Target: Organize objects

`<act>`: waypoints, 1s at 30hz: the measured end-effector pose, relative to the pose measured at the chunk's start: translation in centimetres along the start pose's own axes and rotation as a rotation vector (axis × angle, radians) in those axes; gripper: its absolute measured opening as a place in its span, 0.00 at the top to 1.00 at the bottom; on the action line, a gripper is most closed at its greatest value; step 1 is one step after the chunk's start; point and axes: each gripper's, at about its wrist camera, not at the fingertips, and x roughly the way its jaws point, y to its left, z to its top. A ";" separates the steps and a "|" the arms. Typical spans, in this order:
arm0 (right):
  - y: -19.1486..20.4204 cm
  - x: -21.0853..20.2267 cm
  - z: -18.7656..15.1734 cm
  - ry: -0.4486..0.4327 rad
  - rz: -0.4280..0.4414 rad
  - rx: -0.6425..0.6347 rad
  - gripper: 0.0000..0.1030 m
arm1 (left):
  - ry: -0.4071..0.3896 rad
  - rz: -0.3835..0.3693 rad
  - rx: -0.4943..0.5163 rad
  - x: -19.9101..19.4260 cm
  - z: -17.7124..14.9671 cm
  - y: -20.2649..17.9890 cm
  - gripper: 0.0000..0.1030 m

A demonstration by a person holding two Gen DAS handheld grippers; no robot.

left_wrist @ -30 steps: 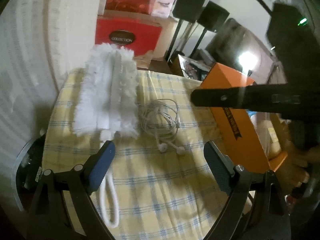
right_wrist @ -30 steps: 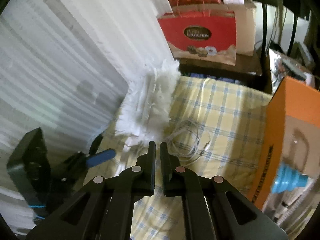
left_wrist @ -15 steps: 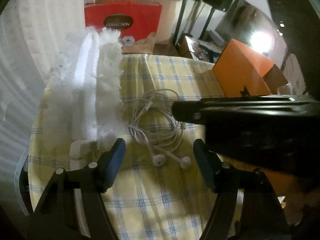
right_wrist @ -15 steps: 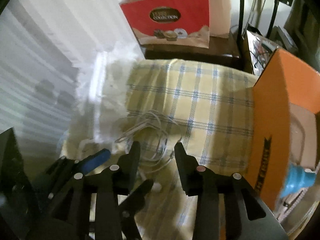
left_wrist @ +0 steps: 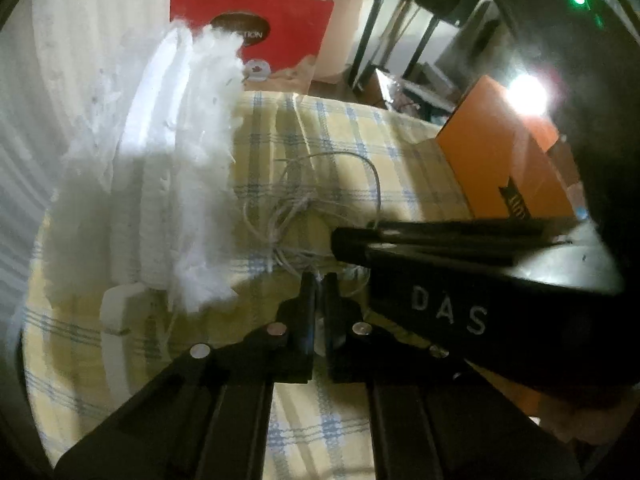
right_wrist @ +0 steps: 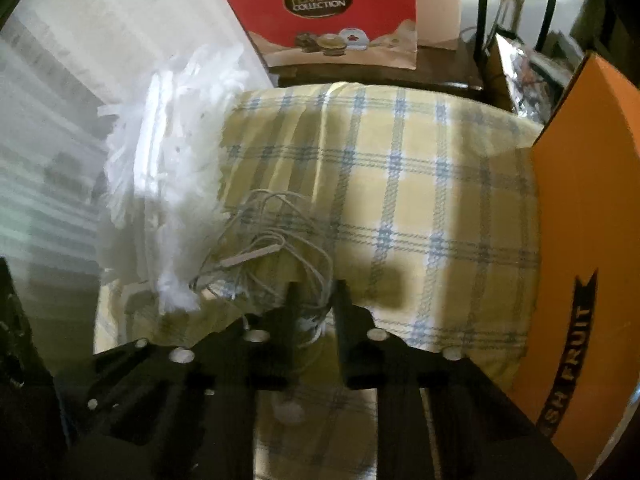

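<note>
White earphones (left_wrist: 296,216) lie in a tangle on the yellow checked cloth (left_wrist: 320,148), beside a white fluffy duster (left_wrist: 168,168). My left gripper (left_wrist: 319,286) is shut on the near end of the earphones, where the earbuds lay. My right gripper (left_wrist: 340,238) reaches in from the right, its tips just beyond the left one. In the right wrist view the right gripper (right_wrist: 318,294) shows a narrow gap between its jaws, and strands of the earphones (right_wrist: 272,248) pass through it. The duster (right_wrist: 168,184) lies to the left.
An orange box (left_wrist: 500,168) stands along the right edge of the cloth, and in the right wrist view the orange box (right_wrist: 588,240) is close on the right. A red gift bag (right_wrist: 332,12) stands behind the table. A white wall (left_wrist: 60,60) runs along the left.
My left gripper moved forward and closed on the earphones' near end. My right gripper, shut a second ago, opened, came down over the cable and has narrowed around it.
</note>
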 end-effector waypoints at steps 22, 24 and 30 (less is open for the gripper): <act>0.3 -10.9 -0.1 -0.153 0.144 0.022 0.96 | -0.171 -0.076 0.097 -10.2 3.9 -3.7 0.97; 0.2 -10.3 -0.4 -0.133 0.140 0.024 0.96 | -0.151 -0.057 0.098 -9.8 3.6 -3.5 0.97; -0.8 -5.5 -1.6 -0.045 0.120 0.052 0.93 | -0.063 -0.021 0.064 -6.4 1.4 -1.2 0.97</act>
